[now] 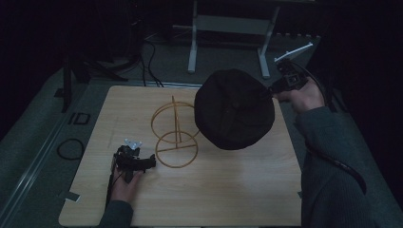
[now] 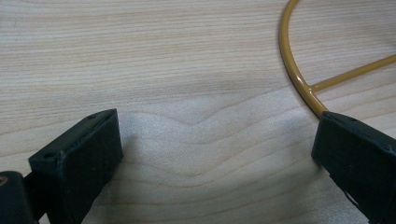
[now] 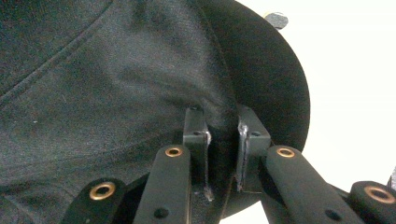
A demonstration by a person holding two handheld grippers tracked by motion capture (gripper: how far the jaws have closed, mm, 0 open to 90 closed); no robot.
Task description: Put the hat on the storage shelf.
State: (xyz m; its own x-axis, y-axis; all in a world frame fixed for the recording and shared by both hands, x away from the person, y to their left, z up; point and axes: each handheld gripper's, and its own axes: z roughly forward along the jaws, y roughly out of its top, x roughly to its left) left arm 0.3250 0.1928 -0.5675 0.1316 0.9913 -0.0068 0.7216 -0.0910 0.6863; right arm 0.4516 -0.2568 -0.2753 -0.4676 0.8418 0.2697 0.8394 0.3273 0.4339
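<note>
Pale wood grain, wavy and smooth, covers the table (image 1: pixel 228 199) we work at, a light rectangular top with rounded corners set against a very dim room. On it stands a wire stand (image 1: pixel 175 137) in mustard yellow: a thin painted rod bent into a flat ring that lies on the wood, a straight upright rising from it, and a second ring tilted up behind. Our left gripper (image 1: pixel 138 162) rests low on the table just beside the flat ring, held by the left hand (image 1: pixel 124 186); in the left gripper view its two blocky black jaws stand wide apart with bare wood between them, and the curve of the ring passes close by one jaw, though we cannot tell whether they touch. Our right gripper (image 1: pixel 273 92), in the right hand (image 1: pixel 304 97), is raised above the far right part of the table and pinches the edge of a dark hat (image 1: pixel 235 109), a round soft cap of matte woven cloth with stitched seams and a stiffer, smoother brim. In the right gripper view (image 3: pixel 223 140) the jaws are closed narrowly on that fabric edge, the cloth bunching slightly between them. The hat hangs in the air, clear of the tabletop, just beside the stand's upper ring and partly in front of it.
</note>
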